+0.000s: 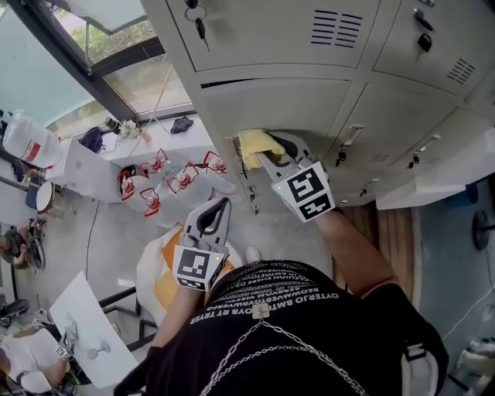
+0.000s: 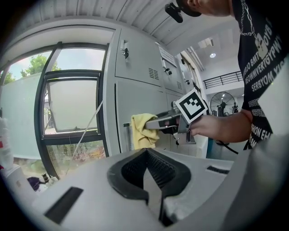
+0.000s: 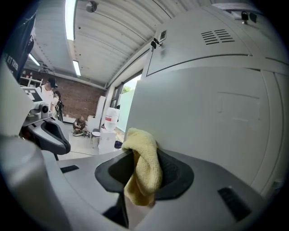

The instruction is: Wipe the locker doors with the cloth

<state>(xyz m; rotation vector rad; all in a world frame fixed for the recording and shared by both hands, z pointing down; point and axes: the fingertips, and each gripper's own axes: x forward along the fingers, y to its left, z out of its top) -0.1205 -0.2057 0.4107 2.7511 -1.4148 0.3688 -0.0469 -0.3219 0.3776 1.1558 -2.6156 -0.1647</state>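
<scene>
Your right tongs [image 1: 268, 158] are clenched on the yellow cloth [image 1: 256, 144]. In the right gripper view the cloth [image 3: 143, 168] is bunched between the two black pads, with a fold sticking up past the tips and the rest hanging down inside. The fold touches the grey locker door [image 3: 212, 108] straight ahead.

From the head view, the cloth sits at the left edge of a door [image 1: 288, 104] in the row below the top one, just beside the vertical seam. The door above it has vents [image 1: 336, 28], and keys [image 1: 199, 23] hang from the lock of that upper door. The left gripper view shows the same contact from the side: the cloth [image 2: 142, 130] is pressed flat to the door face [image 2: 139, 97], with your hand [image 2: 217, 127] behind the marker cube [image 2: 192, 105].

Your left tongs [image 1: 221, 204] are clenched on nothing. In their own view the pads [image 2: 156, 169] meet along a closed line with no gap between them. You hold them low, near your body and well apart from the lockers, pointed toward the door being wiped. A window [image 2: 72, 117] stands just left of the lockers.
</scene>
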